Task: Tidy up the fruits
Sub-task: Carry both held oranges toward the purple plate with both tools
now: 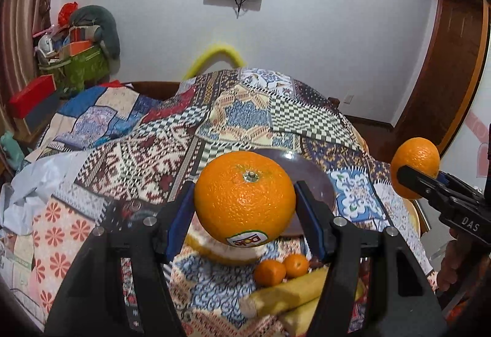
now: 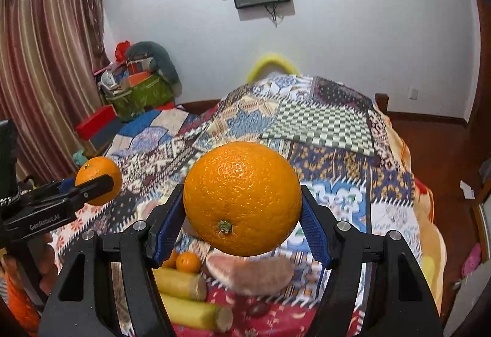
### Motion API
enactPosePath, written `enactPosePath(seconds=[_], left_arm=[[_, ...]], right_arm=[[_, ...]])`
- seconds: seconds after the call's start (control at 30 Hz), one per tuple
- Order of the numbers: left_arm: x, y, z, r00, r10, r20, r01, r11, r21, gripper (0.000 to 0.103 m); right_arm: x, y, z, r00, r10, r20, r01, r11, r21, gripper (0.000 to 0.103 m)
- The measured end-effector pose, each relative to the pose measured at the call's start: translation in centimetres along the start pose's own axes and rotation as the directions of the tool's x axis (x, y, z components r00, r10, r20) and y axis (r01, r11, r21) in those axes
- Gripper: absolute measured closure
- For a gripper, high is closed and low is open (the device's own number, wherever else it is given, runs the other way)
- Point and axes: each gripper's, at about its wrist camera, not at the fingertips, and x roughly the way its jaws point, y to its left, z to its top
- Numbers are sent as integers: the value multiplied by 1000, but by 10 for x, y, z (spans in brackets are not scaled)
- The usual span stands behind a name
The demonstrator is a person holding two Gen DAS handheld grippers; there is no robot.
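My left gripper (image 1: 245, 199) is shut on a large orange with a Dole sticker (image 1: 245, 199) and holds it in the air above the patterned cloth. My right gripper (image 2: 242, 199) is shut on a second large orange (image 2: 242, 199), also lifted. Each gripper shows in the other view: the right one at the right edge with its orange (image 1: 415, 171), the left one at the left edge with its orange (image 2: 98, 180). A dark plate (image 1: 313, 180) lies on the cloth behind the left orange.
Below the grippers lie two small tangerines (image 1: 280, 269), yellow sugarcane pieces (image 2: 184, 281), a pomelo segment (image 2: 250, 275) and pomelo peel (image 1: 224, 254). The patterned cloth (image 2: 316, 122) covers the raised surface. Bags and boxes (image 1: 79, 61) stand at the far left.
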Motion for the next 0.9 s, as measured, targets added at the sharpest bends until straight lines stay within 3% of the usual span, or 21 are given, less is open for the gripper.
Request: enactPosePath(seconds=[0.47,0.9], left_arm=[[56,-4,29,1000,-5,-24,5,1000,17,39],[126,4,35,991,-31,-128,32,999,9,40]], right_arm=[[46,-16,26,1000,-30,0,30,999,-41,36],[111,-17,30,994,-10,-106,-2,993,-120,36]])
